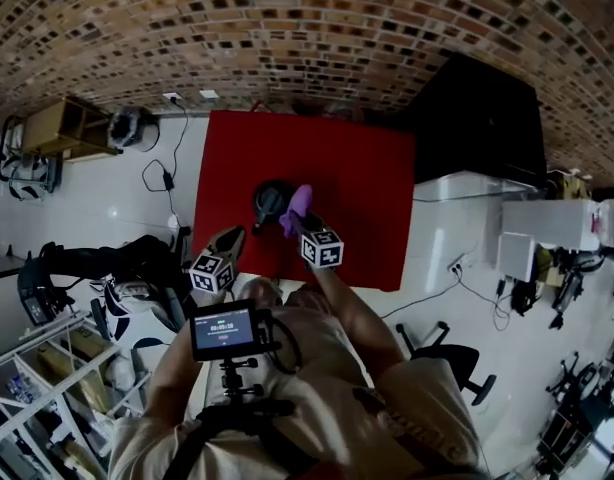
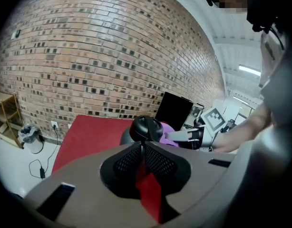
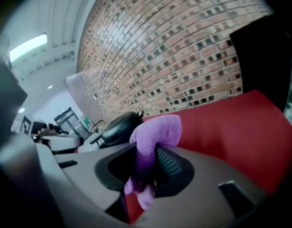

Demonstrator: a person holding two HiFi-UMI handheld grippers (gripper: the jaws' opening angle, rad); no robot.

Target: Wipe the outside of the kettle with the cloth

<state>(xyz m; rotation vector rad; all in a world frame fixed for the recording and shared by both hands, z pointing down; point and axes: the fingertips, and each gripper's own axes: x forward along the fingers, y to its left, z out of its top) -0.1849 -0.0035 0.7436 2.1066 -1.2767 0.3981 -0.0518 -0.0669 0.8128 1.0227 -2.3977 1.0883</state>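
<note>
Two pairs of tongs, both close around the black kettle [image 1: 271,204], standing upright on the red tabletop [image 1: 367,218], a little left of its middle in the head view.

Right tongs [image 3: 147,152] clamped on the purple cloth [image 3: 158,131]: a fold pinched between the pads, a rounded wad bulging out past the tips, a short tail hanging behind. Held that way, most likely, to put soft fabric rather than hard plastic against the kettle's shell. Cloth just beside the kettle's right flank, close enough to look like touching from above; actual contact impossible to tell from any view.

Left tongs [image 2: 142,146] shut tight, pad against pad, nothing visible between them. Tips aimed straight at the kettle's dark domed top, right up against it in the left gripper view; touching or just short, impossible to say. Probably stationed there as a brace, to keep a light kettle from sliding or tipping under sideways rubbing.

Judging by this layout, wiping at its very start or about to begin. Next move likely to call for a light press of the wad on the shell and strokes around the curve, without dragging on the lid or handle. Main risk: shoving the kettle across the tabletop, or losing the wad from the grip.
</note>
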